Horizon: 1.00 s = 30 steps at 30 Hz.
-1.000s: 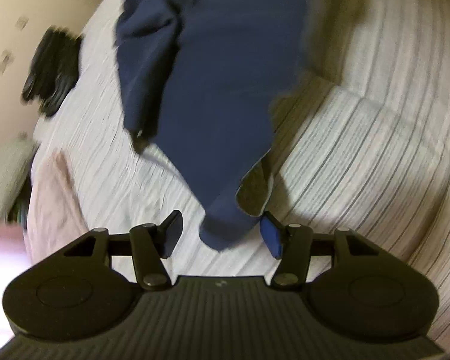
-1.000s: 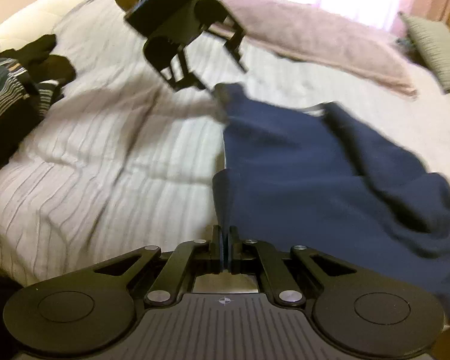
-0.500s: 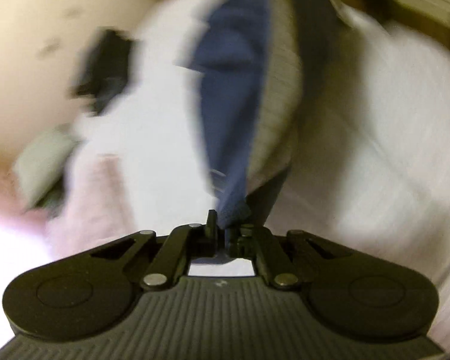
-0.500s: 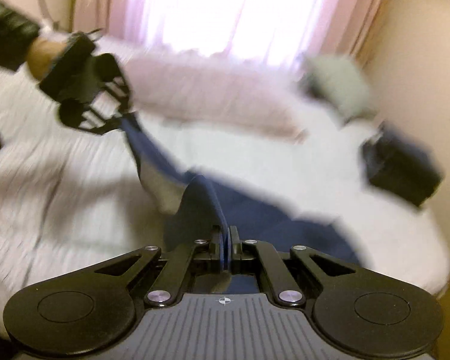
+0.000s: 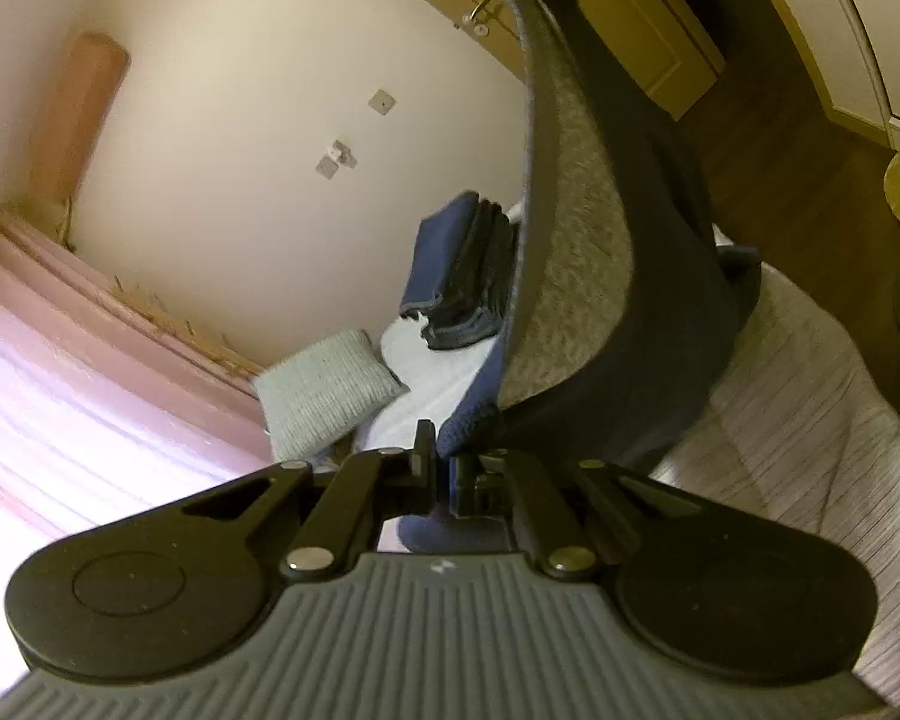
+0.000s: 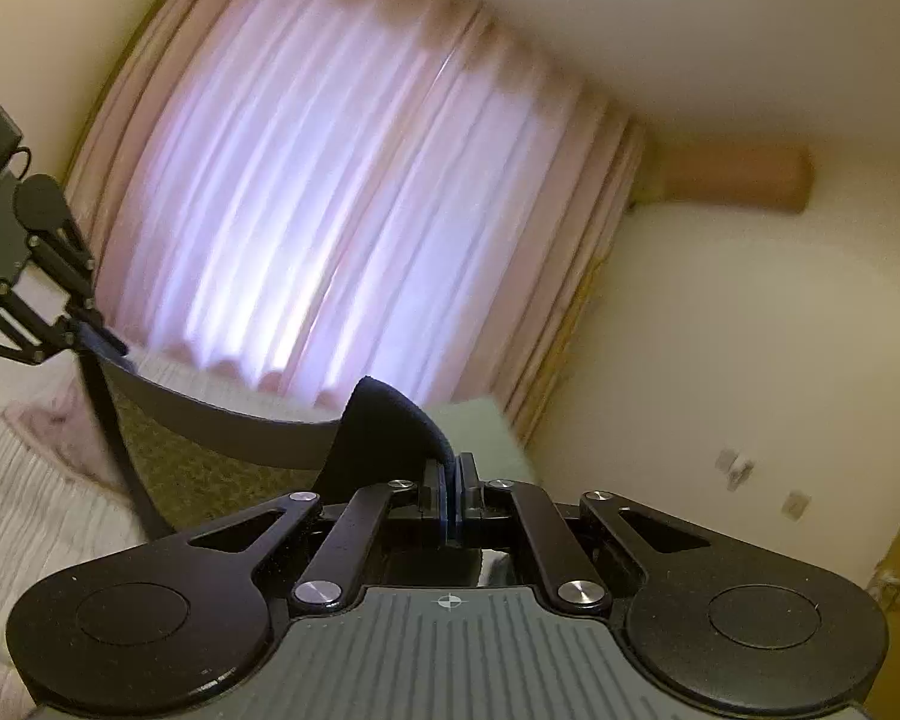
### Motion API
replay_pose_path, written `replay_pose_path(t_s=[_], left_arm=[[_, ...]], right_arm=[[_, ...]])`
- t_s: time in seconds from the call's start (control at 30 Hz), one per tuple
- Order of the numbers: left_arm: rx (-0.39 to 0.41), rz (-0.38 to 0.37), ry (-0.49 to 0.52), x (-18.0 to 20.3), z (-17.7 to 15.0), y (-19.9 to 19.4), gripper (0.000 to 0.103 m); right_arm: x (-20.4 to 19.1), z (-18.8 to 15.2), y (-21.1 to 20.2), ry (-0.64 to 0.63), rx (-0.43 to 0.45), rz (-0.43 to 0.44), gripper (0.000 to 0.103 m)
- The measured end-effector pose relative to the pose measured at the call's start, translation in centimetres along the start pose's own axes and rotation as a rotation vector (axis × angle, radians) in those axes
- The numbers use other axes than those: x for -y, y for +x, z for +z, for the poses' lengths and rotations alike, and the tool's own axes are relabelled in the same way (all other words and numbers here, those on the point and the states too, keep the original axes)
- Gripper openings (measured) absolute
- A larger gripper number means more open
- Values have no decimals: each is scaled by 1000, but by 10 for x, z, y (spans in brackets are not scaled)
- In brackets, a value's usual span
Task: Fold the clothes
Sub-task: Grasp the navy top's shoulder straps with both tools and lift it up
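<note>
Navy fabric is pinched tight between the jaws of the left gripper (image 5: 444,471), which are closed to a sliver on an edge of the navy garment (image 5: 630,312); from there the cloth is stretched up toward twelve o'clock, its grey fleecy inside turned to the lens. At the right gripper (image 6: 450,495) the jaws are likewise pressed together on a navy fold that bulges up at eleven o'clock. In the right wrist view the left gripper (image 6: 99,330) is seen at nine o'clock, the garment's edge drawn taut between the two tools. A second ago the left jaws were spread wide over the garment lying on the striped bed cover (image 5: 810,396); half a second ago they had clamped, and now the garment has been lifted clear and both tools tipped upward, so pink curtains (image 6: 330,210) fill the right view. A stack of folded dark clothes (image 5: 462,276) is seen at twelve o'clock, a grey cushion (image 5: 324,390) at ten.
</note>
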<state>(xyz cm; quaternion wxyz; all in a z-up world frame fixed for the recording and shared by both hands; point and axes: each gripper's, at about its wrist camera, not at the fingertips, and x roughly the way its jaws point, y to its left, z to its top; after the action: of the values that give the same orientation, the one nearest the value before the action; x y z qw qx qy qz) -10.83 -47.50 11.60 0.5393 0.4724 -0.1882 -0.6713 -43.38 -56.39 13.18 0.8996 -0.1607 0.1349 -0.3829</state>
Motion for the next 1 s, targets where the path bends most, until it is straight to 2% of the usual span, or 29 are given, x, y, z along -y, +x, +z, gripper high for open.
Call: replay_pose_path(t_s=[0.17,0.37,0.43,0.53,0.63,0.77,0.87,0.97,1.0], left_arm=[[27,42,6,-8,56,-36,3],[89,152,-43,-36,107,-89,3],[101,187,-85,-49,119,-100,3],[81,219,-134,-66,124,-93,3],[20,229,-181,-81,109,-66,3],[-58,209,-267,-94,61,7,3],[-116,191,-342,-104,13,83,3],[-205,191,-437,-111,-60,188,3],[-247,191,-486,-110,-87,221,8]], right_arm=[[34,17,-41,5,100,-46,0],[65,52,-72,-4,255,-127,0],[72,64,-70,-11,295,-144,0],[78,77,-39,-35,328,-139,0],[79,75,29,-61,305,-102,0],[77,47,141,-106,212,-34,0],[80,22,239,-142,127,22,0],[62,-16,356,-196,57,83,1],[51,-31,399,-207,30,110,1]])
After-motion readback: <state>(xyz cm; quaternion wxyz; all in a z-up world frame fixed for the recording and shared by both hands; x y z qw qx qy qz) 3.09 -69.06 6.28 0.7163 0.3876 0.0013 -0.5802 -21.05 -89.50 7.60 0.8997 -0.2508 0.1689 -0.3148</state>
